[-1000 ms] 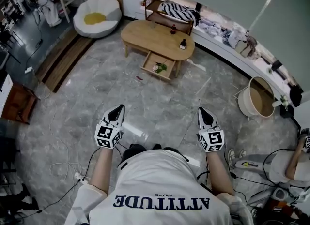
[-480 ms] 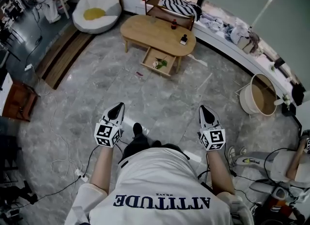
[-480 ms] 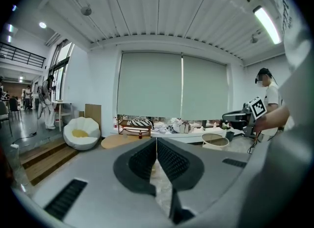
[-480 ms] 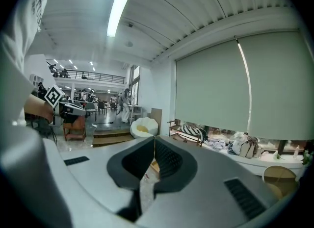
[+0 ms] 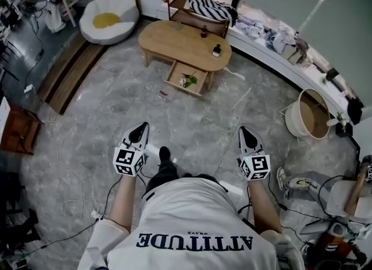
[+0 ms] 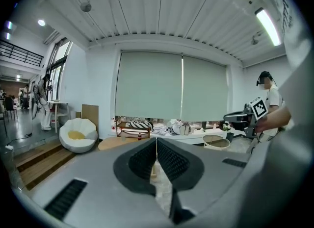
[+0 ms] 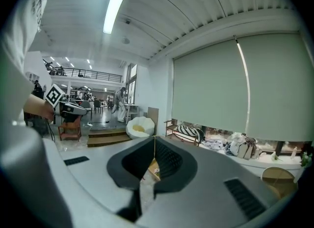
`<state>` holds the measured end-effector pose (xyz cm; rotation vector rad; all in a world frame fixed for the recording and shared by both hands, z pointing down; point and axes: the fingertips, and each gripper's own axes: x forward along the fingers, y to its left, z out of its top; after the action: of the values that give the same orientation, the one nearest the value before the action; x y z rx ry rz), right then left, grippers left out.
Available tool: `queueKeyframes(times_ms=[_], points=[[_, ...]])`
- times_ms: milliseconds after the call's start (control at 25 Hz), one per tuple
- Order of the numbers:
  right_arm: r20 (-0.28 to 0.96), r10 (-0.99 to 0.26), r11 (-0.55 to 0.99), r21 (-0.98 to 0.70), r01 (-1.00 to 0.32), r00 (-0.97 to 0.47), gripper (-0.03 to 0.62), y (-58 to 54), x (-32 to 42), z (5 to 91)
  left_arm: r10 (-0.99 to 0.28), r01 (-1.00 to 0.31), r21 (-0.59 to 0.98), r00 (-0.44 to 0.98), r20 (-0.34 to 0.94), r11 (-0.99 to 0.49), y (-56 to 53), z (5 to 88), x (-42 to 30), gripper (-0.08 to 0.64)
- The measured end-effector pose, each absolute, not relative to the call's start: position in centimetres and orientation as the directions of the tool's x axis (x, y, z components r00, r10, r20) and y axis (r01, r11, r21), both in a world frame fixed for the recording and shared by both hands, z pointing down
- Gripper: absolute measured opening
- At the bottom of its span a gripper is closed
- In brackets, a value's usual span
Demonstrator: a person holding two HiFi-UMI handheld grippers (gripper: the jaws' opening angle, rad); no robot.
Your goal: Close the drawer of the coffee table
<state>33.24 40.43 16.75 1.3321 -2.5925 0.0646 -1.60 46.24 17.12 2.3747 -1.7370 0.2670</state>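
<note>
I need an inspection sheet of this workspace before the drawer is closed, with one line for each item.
Surface: grey marble floor, with an oval wooden coffee table standing well ahead of the person.
Job's things: wooden drawer pulled open, small white and green things inside.
Clutter: dark bottle and small dark container on the table; small red piece on the floor.
Grippers: left gripper and right gripper both shut, empty, far from the drawer.
Cables: dark cable on the floor at the person's left.
Surroundings: white beanbag with yellow centre; round beige tub.
</note>
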Motion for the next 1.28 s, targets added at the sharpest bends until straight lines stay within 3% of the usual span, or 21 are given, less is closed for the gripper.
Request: queueKeyframes(times_ms=[1280], points=[[0.275, -0.866, 0.463, 0.125, -0.878, -0.417, 0.020, 26.0, 16.8, 16.0, -0.838, -0.881, 0.054, 0.465, 0.285, -0.470, 26.9, 18.2, -18.3, 0.021]])
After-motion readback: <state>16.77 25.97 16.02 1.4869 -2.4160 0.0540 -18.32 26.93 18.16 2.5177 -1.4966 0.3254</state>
